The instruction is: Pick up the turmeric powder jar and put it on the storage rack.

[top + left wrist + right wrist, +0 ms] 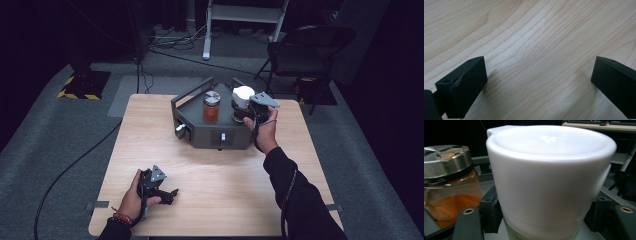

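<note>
Right gripper: clenched on the white-lidded round jar, at the far right of the dark grey metal tray.
Left gripper: released, jaws wide apart, resting low over the near left of the light wooden table.
Orange spice jar with steel lid: upright, just left of the white-lidded jar.

Overhead forward-down; tongs-mounted close-ups of table, white-lidded jar.
</note>
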A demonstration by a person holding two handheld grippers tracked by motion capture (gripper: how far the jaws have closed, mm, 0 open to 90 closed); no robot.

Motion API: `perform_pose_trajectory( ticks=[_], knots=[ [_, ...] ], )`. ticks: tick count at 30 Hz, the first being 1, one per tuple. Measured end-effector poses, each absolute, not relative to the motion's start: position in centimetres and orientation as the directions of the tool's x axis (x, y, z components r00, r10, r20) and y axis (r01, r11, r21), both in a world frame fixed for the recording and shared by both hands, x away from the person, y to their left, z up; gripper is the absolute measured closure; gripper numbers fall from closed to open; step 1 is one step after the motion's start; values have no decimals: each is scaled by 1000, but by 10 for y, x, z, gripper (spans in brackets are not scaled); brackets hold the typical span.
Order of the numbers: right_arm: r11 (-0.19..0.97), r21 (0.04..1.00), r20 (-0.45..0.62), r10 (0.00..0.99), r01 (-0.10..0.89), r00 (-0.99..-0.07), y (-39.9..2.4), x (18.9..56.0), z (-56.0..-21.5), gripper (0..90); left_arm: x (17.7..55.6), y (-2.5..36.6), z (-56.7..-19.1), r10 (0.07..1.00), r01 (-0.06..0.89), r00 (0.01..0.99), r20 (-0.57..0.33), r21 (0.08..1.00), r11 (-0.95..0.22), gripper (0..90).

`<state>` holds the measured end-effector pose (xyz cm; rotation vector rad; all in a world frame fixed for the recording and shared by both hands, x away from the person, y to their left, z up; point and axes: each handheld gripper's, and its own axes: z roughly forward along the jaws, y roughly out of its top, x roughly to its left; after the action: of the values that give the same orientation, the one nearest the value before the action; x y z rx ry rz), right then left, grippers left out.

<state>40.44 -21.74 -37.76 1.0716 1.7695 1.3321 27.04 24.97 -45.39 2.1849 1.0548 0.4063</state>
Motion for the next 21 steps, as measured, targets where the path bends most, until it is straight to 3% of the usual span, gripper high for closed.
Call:
perform_pose_trajectory(
  ticks=[21],
  knots=[
    [134,963,-23,906,235,-423,-218,401,-375,284,270,250,-454,781,572,625,-9,686,-450,5]
  ],
)
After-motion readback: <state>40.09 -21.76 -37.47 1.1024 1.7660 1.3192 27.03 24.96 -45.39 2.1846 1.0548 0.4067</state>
